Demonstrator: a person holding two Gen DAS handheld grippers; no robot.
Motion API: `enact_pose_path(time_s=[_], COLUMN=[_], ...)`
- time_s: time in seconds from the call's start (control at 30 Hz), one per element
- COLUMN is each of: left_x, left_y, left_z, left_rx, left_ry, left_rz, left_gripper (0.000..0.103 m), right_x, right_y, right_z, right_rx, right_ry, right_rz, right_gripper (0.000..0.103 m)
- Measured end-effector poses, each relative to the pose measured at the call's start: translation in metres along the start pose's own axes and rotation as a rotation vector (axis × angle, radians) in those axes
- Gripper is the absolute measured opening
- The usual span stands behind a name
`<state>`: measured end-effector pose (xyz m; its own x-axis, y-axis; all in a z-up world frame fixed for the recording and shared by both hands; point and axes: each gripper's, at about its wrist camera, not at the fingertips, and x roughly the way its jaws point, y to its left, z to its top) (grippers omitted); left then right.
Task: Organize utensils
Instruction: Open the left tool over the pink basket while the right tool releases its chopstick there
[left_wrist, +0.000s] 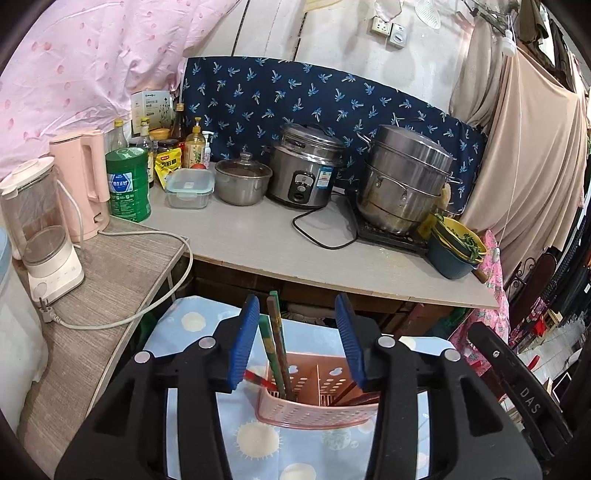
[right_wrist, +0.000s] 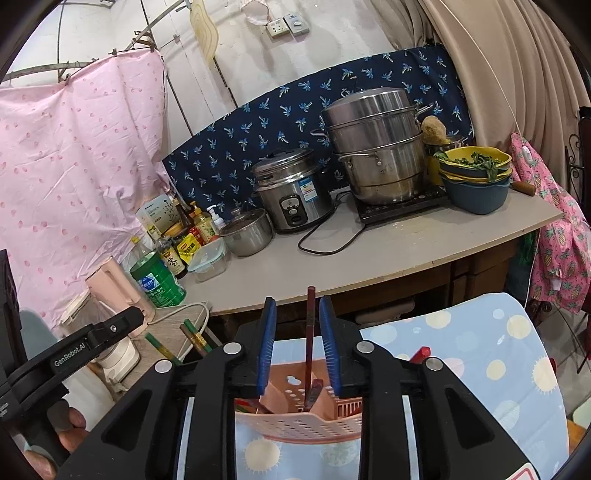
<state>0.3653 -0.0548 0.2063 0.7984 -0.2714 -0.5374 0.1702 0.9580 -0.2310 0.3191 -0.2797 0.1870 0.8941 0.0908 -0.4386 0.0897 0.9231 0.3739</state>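
Pink perforated utensil basket (left_wrist: 317, 398) sits on the blue sun-print cloth (left_wrist: 258, 443), at 6 o'clock in both wrist views, below the front edge of the bench (left_wrist: 295, 236).

Left view: green patterned chopsticks (left_wrist: 275, 350) stand tilted in the basket's left compartment, between the pads of the left hand-held gripper (left_wrist: 299, 343). Jaws moderately apart, blue pads clear of the sticks on the right side; the left pad is close, and I can't tell whether it touches. Reads as released, not gripped.

Right view: a dark red chopstick (right_wrist: 310, 339) stands in a middle compartment, tip down, between the pads of the right hand-held gripper (right_wrist: 297, 343). Jaws narrow but a gap shows on both sides, so not clamped.

Likely step: dropping sticks into the basket. To do it well:
- open a bit wider before backing off, so the pads don't drag a stick out
- retreat straight back along the gripper axis and slightly up, no sideways sweep; the basket looks light and could tip or slide on the cloth
- the two grippers are close together, so move one at a time

More red utensils (right_wrist: 421, 354) lie on the cloth at 3 o'clock of the basket; probably next.

Bench clutter (rice cooker (left_wrist: 306, 170), steamer pot (left_wrist: 402, 181)) is well apart at 12 o'clock, so no clearance issue.
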Motion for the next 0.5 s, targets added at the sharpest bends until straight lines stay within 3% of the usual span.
enact_pose_path(time_s=[0.37, 0.5], left_x=[-0.03, -0.046], left_y=[-0.007, -0.012], left_z=[-0.021, -0.032], left_rx=[0.048, 0.076], left_ry=[-0.008, -0.019], left_rz=[0.03, 0.049], left_gripper=[0.045, 0.045], right_x=[-0.033, -0.054], right_y=[0.006, 0.016], right_z=[-0.013, -0.026], right_rx=[-0.022, -0.073], right_ry=[-0.017, -0.027], right_rz=[0.003, -0.006], right_gripper=[0.03, 0.036])
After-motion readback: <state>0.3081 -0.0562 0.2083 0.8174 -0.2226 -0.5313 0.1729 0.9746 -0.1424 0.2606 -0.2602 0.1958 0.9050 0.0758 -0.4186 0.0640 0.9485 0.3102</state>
